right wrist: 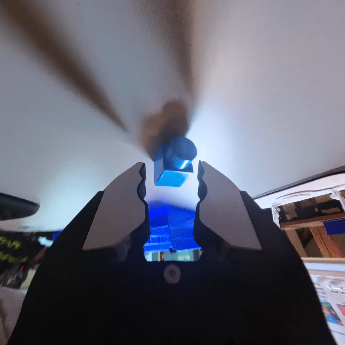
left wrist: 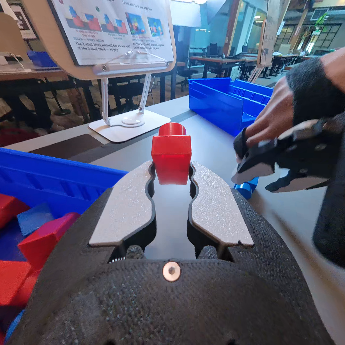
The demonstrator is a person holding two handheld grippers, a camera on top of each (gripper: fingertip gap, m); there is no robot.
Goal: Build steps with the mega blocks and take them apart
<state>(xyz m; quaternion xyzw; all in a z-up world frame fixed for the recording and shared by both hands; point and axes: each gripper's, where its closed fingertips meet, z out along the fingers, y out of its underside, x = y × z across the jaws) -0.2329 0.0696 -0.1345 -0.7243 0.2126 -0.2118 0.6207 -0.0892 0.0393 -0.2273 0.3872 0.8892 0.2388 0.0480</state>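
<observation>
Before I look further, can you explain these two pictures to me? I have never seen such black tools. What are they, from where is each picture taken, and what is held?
There is no robot: a person holds a two-finger gripper in each hand, with a camera on each looking along its fingers. The left camera shows the left gripper shut on a red block above a grey table. A blue bin of blocks is beside it, an open blue bin stands farther back, with a white stand holding an instruction sheet. The right gripper is open around a blue block lying tipped on the table, not yet gripped.
</observation>
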